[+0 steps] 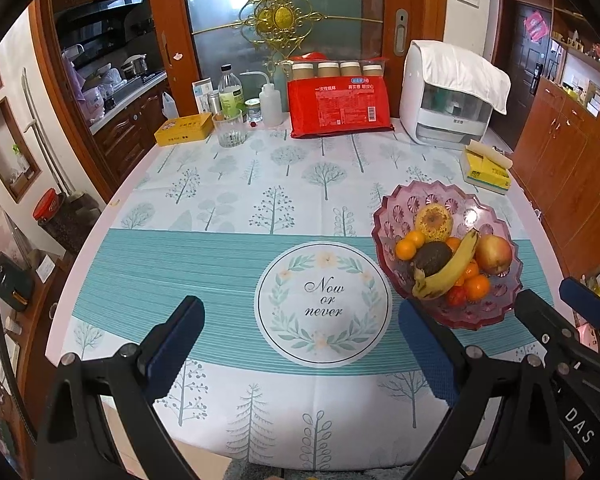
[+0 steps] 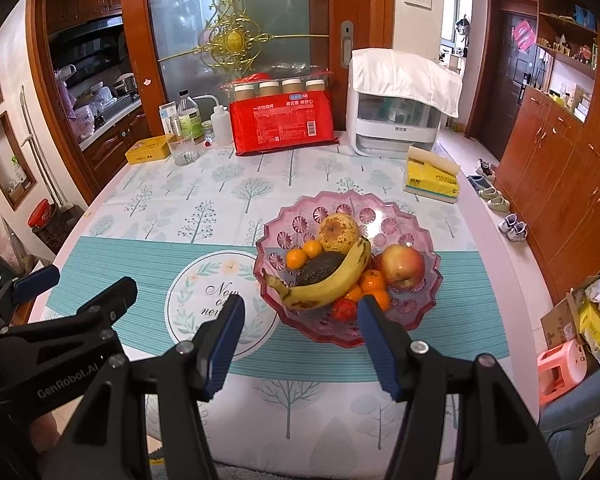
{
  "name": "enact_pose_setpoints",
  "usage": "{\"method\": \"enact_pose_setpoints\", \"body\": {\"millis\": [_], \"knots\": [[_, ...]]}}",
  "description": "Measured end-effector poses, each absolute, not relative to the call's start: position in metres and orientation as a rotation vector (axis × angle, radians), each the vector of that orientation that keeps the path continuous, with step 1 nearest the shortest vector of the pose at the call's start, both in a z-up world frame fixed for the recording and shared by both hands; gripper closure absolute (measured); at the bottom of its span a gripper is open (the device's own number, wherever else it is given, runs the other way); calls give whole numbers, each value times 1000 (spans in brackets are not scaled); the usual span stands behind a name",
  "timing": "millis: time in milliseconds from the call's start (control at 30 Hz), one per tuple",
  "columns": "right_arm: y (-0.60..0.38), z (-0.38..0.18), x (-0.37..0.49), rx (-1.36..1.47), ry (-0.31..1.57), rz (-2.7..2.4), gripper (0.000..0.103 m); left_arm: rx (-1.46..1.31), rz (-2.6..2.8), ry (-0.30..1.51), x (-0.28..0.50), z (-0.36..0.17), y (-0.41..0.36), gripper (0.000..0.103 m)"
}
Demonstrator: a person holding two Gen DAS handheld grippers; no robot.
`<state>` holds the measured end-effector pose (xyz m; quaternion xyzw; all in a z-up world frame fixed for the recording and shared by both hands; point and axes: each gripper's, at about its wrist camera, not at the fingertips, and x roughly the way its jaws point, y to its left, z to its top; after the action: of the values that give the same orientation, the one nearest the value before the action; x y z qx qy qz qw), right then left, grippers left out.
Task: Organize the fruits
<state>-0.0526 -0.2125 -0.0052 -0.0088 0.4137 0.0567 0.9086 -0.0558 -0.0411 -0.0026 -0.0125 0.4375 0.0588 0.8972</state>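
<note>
Two grippers hover over the near edge of the surface (image 2: 480, 216), both with fingers spread and nothing between them: the left gripper (image 1: 300, 344) near the bowl's left, the right gripper (image 2: 300, 336) just before the bowl's near rim. The pink glass bowl (image 2: 424, 280) holds the fruit. A banana (image 2: 332, 280) lies across the pile, its long axis running from its stem at the bowl's near left up to its tip at the far right. Behind the banana sit an avocado (image 2: 318, 266), oranges (image 2: 300, 254), an apple (image 2: 404, 266) and a pear (image 2: 338, 230). Beyond the bowl stands a red package (image 2: 282, 126)
</note>
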Motion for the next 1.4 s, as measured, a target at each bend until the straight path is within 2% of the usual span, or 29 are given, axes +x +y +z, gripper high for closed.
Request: {"method": "enact_pose_setpoints", "body": {"millis": [1400], "knots": [[-211, -14, -50, 4, 884, 135, 43, -48, 109, 959, -52, -14, -49, 6]]}}
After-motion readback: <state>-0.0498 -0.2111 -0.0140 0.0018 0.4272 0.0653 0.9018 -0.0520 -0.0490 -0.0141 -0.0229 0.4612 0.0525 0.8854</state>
